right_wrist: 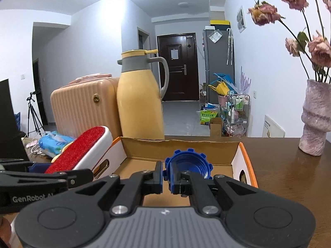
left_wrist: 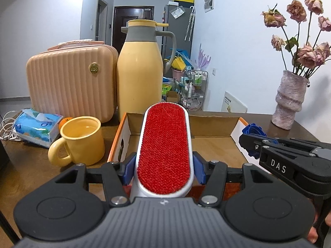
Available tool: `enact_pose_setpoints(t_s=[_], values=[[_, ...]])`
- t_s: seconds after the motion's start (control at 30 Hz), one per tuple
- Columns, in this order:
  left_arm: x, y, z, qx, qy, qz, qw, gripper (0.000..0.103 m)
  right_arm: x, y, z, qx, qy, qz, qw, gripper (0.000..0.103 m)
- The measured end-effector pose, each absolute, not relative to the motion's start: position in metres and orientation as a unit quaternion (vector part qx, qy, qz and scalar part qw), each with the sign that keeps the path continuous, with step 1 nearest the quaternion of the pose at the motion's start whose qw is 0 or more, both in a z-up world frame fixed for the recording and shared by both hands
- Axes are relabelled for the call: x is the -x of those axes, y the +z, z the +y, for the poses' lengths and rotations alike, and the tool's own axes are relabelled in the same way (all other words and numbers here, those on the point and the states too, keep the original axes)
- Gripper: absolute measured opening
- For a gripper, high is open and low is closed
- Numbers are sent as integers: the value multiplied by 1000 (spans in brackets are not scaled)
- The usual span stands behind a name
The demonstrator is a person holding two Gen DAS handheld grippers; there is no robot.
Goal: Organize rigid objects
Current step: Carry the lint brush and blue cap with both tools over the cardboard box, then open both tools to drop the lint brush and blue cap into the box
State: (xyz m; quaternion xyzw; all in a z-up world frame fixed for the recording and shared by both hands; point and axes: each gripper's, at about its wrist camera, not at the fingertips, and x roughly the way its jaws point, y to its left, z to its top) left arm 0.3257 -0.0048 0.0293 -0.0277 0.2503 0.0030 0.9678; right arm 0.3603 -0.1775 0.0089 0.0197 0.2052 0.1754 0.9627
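Left hand-held gripper (left_wrist: 164,170): closed on lint brush (left_wrist: 164,142), red pile up, long axis pointing ahead over cardboard box (left_wrist: 213,127) at frame centre. Right hand-held gripper (right_wrist: 166,180): nearly closed, pinching rim of blue notched cap (right_wrist: 189,165), low centre, above the box interior, apparently clear of its floor. Both items directly over the box on the table (right_wrist: 289,175); cap sits nearer its right wall. Legible: "DAS", "GenRobot".

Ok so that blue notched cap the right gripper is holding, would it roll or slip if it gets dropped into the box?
The blue cap looks like hard plastic, so probably stiff and light. It is round, so it might roll on edge, though its notched rim should stop it soon. The right gripper pinches only its wall, so it could twist.
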Motion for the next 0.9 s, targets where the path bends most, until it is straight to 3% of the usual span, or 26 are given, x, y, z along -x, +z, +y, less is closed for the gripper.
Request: enact_pose_setpoints(t_s=[0.8, 0.83, 0.87, 0.9], values=[[-441, 6, -2, 26, 73, 340, 937, 57, -446, -21, -165, -3, 156, 292, 944, 7], [-442, 6, 1, 32, 75, 341, 936, 59, -447, -22, -164, -1, 156, 297, 942, 7], [-441, 6, 4, 34, 80, 341, 936, 68, -447, -23, -164, 1, 154, 305, 940, 11], [-440, 8, 6, 33, 88, 340, 936, 90, -446, -23, -164, 3, 147, 310, 939, 16]])
